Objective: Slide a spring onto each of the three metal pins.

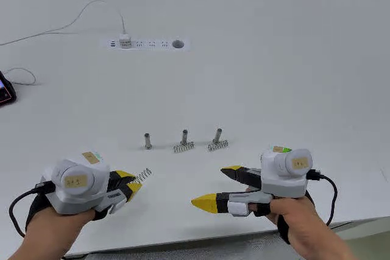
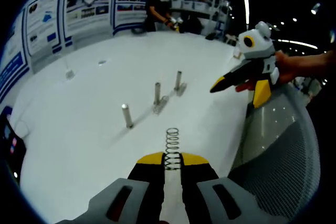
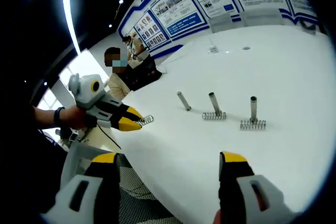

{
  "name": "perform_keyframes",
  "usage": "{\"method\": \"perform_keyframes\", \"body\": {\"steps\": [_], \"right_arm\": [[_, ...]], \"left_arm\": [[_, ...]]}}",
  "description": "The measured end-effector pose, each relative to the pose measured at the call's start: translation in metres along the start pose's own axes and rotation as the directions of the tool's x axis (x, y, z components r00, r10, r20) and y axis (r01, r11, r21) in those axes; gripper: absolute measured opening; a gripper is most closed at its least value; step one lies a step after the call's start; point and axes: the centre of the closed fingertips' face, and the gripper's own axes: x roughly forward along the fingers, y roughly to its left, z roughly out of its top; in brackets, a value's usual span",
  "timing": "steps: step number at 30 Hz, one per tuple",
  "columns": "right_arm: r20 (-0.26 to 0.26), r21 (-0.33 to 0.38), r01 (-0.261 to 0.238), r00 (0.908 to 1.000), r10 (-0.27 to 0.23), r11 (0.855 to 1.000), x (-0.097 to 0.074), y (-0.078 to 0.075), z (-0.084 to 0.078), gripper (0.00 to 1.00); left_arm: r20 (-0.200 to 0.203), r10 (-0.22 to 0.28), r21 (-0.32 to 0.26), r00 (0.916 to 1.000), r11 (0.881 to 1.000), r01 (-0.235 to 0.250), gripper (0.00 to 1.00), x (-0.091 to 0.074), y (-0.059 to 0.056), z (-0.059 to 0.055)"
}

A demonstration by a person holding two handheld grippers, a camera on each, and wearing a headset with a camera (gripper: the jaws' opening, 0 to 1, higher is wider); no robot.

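Pinching a spring (image 2: 171, 140), the left hand-held gripper (image 2: 166, 157) hovers; the right hand-held gripper (image 3: 168, 157) gapes.

left tool (image 1: 134, 186) and right tool (image 1: 209, 185) yellow-tipped black, each pin (image 1: 184, 137) and spring (image 1: 217, 145) silver, table (image 1: 274, 77) white.

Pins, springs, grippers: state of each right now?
left pin: upright, bare.
middle pin: upright, bare.
right pin: upright, bare.
middle spring: lying flat at the middle pin's base, not on it.
right spring: lying flat at the right pin's base, not on it.
held spring: clamped by one end.
left gripper: shut on held spring.
right gripper: open, empty.
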Motion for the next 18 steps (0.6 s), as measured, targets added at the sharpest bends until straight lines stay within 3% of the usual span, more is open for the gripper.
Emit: {"method": "perform_keyframes", "body": {"steps": [8, 18], "right_arm": [[0.033, 0.029, -0.058, 0.9978, 0.057, 0.998, 0.008, 0.01, 0.014, 0.63], [0.04, 0.053, -0.125, 0.9916, 0.123, 0.991, 0.017, 0.024, 0.02, 0.5]], "left_arm": [[0.015, -0.038, 0.041, 0.9992, 0.998, 0.038, 0.11, 0.005, -0.021, 0.014], [0.03, -0.095, 0.096, 0.995, 0.991, 0.092, 0.11, 0.01, -0.048, 0.032]]}}
